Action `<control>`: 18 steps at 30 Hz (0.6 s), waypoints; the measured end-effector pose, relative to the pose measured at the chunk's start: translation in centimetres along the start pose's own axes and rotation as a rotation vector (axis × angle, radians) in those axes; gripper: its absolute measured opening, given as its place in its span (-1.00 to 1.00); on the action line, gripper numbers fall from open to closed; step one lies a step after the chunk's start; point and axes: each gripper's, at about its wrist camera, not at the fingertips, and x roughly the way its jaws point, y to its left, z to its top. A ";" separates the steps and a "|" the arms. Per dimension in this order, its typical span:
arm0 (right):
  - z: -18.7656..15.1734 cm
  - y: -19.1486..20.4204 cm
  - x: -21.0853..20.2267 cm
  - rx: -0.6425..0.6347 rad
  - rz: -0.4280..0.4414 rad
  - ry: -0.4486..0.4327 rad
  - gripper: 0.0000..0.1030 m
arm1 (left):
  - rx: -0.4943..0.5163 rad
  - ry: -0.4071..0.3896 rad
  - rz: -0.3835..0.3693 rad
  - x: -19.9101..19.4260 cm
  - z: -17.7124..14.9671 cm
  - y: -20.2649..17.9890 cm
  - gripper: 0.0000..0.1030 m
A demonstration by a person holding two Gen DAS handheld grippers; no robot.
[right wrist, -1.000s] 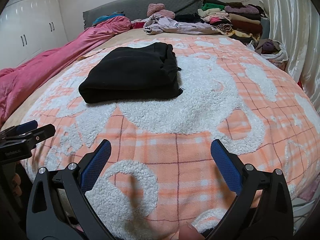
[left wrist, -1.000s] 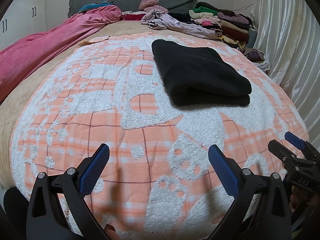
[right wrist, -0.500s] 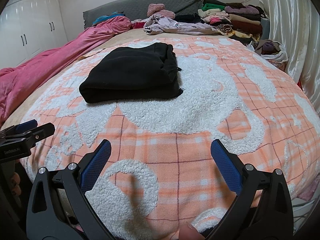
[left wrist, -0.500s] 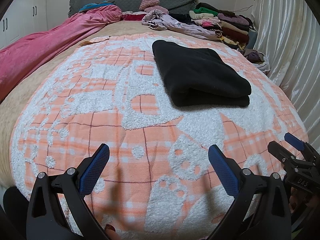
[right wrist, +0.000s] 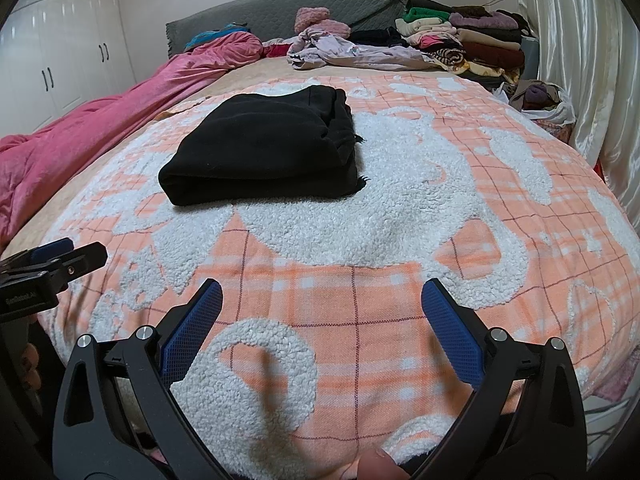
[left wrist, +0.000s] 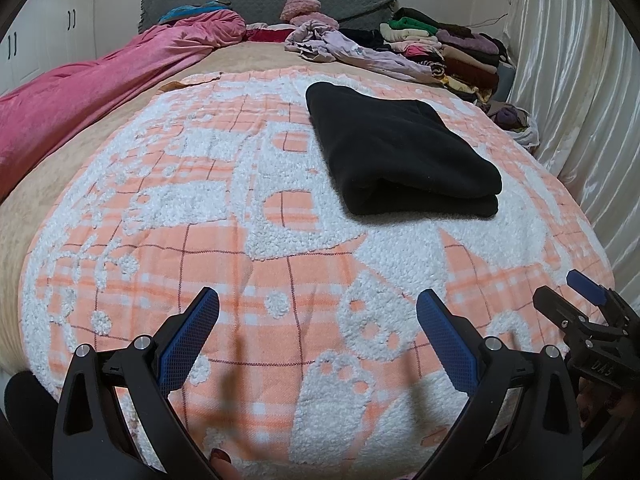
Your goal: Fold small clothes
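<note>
Black and folded into a thick rectangle, the garment (left wrist: pixel 400 160) lies flat on the orange-and-white blanket (left wrist: pixel 240 240), past the middle of the patterned area and toward the headboard. Its rounded folded edge faces us; in the right wrist view the garment (right wrist: pixel 264 148) shows loose layered edges on its right side.

We hold our left gripper (left wrist: pixel 316 332) low over the near edge of the blanket, jaws spread wide with nothing between them. Our right gripper (right wrist: pixel 322 320) is likewise wide apart and empty, hanging over the same near edge. Each gripper shows at the margin of the other's view, so they sit side by side, well apart from the garment.

Between the grippers and the garment runs a broad stretch of bare blanket. A pink duvet (left wrist: pixel 100 92) bounds the left side, pale curtains (left wrist: pixel 580 120) the right. Stacked folded clothes (right wrist: pixel 460 40) and a loose lilac heap (right wrist: pixel 352 54) crowd the far end by the grey headboard (left wrist: pixel 260 4).
</note>
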 end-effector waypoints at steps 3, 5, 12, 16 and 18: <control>0.0 0.0 0.0 0.000 0.001 0.000 0.82 | 0.002 0.001 -0.001 0.0 0.0 0.0 0.91; 0.0 -0.1 0.0 0.003 0.001 0.002 0.82 | 0.004 0.002 -0.001 0.0 0.0 0.0 0.91; -0.1 -0.2 -0.1 0.006 -0.002 0.003 0.82 | 0.004 0.002 0.000 -0.2 0.0 -0.1 0.91; -0.1 -0.5 -0.4 0.007 -0.008 0.004 0.82 | 0.002 -0.002 -0.003 -0.2 -0.1 -0.1 0.91; -0.2 -0.4 -0.5 0.005 -0.013 0.003 0.82 | 0.003 0.001 -0.003 -0.1 0.0 -0.1 0.91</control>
